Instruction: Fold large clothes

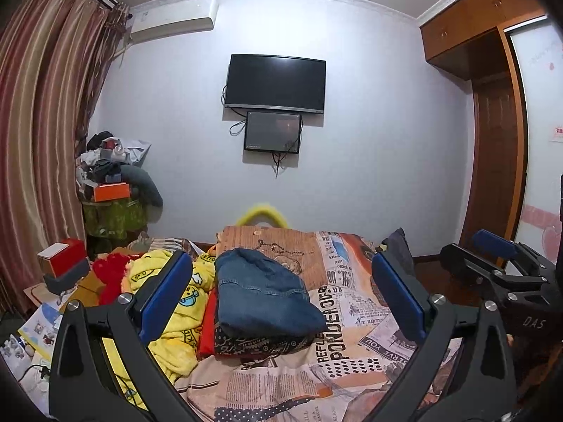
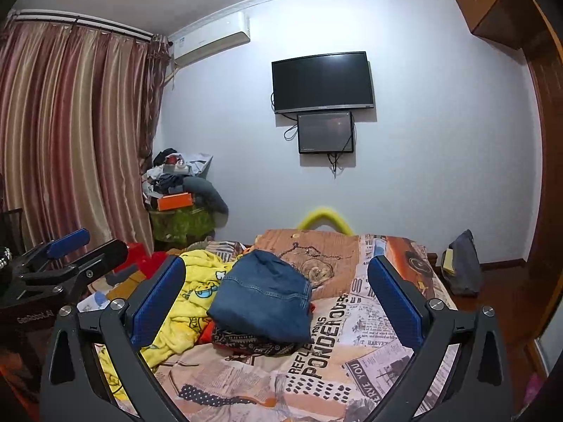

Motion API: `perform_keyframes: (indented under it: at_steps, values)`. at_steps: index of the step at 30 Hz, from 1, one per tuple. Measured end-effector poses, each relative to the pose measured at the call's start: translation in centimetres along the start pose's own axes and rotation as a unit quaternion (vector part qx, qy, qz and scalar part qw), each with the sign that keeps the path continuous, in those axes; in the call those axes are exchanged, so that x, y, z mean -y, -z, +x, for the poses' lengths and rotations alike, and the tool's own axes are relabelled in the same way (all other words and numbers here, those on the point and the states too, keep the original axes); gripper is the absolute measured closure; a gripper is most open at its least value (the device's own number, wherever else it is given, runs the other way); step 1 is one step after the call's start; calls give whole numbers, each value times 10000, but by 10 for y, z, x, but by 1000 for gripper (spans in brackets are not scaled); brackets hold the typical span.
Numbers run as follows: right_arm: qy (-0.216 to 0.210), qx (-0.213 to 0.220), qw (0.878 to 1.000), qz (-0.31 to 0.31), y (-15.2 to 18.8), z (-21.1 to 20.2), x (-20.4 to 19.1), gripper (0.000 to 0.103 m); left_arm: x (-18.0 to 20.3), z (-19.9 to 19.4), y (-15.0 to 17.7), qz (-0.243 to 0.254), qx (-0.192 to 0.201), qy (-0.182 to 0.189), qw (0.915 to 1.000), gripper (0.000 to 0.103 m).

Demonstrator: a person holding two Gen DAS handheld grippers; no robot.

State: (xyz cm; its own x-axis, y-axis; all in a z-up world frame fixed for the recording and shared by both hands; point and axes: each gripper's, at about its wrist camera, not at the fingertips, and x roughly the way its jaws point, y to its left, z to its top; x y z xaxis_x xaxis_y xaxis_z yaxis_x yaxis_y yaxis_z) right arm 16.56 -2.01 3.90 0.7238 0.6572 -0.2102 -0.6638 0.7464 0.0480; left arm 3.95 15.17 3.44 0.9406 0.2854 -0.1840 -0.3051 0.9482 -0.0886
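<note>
Folded blue jeans lie on top of a small stack of folded clothes, over a dark patterned piece and a red one, in the middle of the bed. To their left lies a crumpled yellow cartoon-print garment. My left gripper hovers open above the bed, short of the stack, nothing between its blue pads. My right gripper is open too and holds nothing; it also shows at the right edge of the left wrist view.
The bed has a newspaper-print cover. Red fabric, boxes and papers lie at the bed's left. A cluttered stand sits by the curtains. A TV hangs on the far wall. A wooden wardrobe stands right.
</note>
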Motion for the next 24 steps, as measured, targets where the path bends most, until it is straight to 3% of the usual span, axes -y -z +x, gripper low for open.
perform_keyframes:
  at_steps: [24]
  values:
    - [34, -10, 10000, 65, -3, -1, 2, 0, -2, 8, 6, -55, -143, 139, 9998, 1]
